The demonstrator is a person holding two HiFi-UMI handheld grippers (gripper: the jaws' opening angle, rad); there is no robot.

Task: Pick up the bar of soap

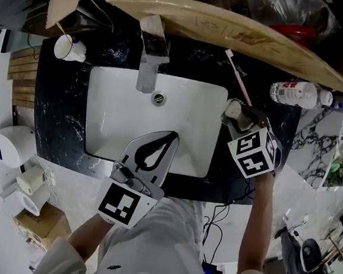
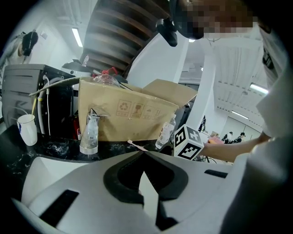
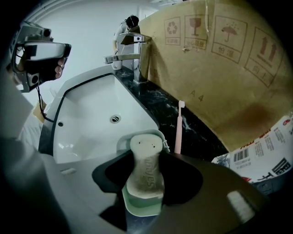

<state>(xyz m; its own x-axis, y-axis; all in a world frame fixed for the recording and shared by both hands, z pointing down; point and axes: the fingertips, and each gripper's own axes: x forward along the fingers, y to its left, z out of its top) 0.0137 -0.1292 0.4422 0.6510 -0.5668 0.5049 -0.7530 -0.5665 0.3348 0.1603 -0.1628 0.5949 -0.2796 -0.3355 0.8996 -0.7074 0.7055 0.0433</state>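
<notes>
Grip on the bar of soap point(image 3: 144, 176) by the right gripper point(image 3: 146, 157): jaws drawn in on its two long flanks at the narrow waist, dark inner faces touching left and right. Lying lengthwise straight along the jaws, near end low toward the camera, rounded far end poking out past the fingertips. Underneath, a pale green soap dish point(image 3: 142, 206), showing below the near end and as a rim round the far end; hard to tell whether resting in it or lifted just clear. Judged: no reach or turn needed, only a straight rise, with the bar's long axis kept in line with the jaws and the dish left on the counter. Slippery by the look of it, so a squeeze at the waist likely safer than one at either end.

Just beyond, on the black marble counter point(image 3: 158, 98), a pink toothbrush point(image 3: 178, 130), roughly parallel to the bar, to its right and apart from it. To the left, the white sink point(image 3: 87, 128). Over that sink, in the head view, the left gripper point(image 1: 173, 136): jaws together, tips meeting, nothing between them, well apart from the soap and plainly the farther of the two. Farther back, the faucet point(image 3: 136, 57), and behind everything a cardboard box point(image 3: 215, 55) leaning along the counter's rear edge.
</notes>
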